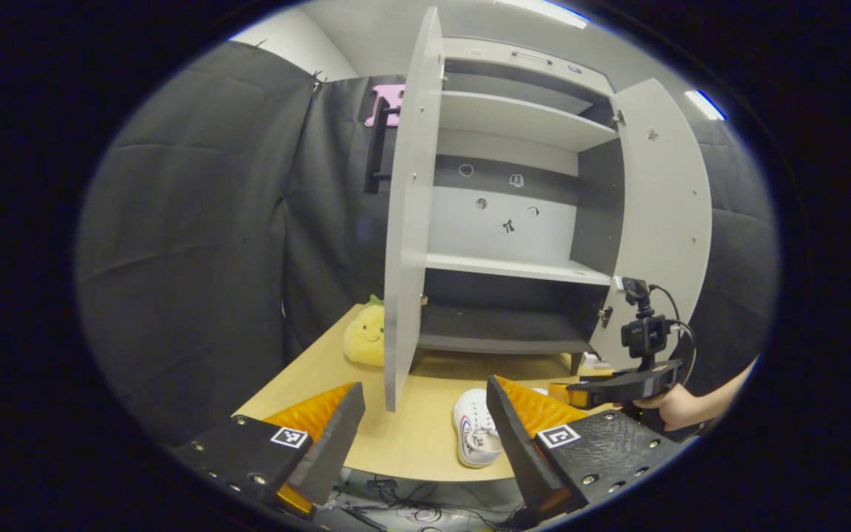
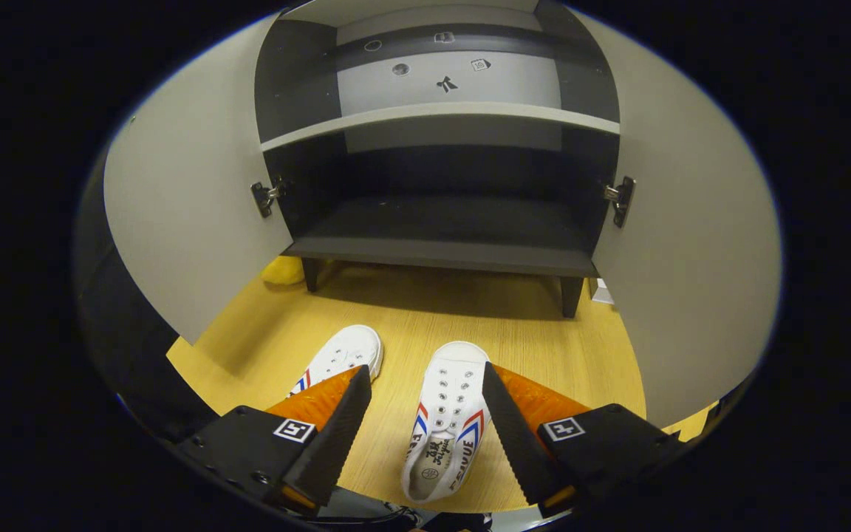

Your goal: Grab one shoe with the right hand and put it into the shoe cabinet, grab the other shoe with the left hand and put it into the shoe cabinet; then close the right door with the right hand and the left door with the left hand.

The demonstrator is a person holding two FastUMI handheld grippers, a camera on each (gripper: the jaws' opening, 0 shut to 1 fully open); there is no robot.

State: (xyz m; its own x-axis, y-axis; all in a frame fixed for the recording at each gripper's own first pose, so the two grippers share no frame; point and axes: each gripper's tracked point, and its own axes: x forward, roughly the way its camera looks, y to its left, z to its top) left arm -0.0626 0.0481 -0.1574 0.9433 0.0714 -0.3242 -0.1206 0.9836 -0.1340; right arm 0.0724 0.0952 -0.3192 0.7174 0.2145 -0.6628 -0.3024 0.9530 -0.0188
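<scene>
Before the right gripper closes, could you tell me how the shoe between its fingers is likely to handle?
The shoe looks like soft canvas, so its sides will probably give under the fingers rather than resist. It seems light for its size. Its flat sole rests on the smooth table, so a push would likely slide it, not tip it. The right gripper is open, straddling it.

Black cloth walls — wooden table — ceiling strip lights.

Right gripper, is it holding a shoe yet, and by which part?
Nothing is held. The right gripper is open, its fingers on either side of a white shoe on the table, not pressing it. The left gripper is open too.
</scene>
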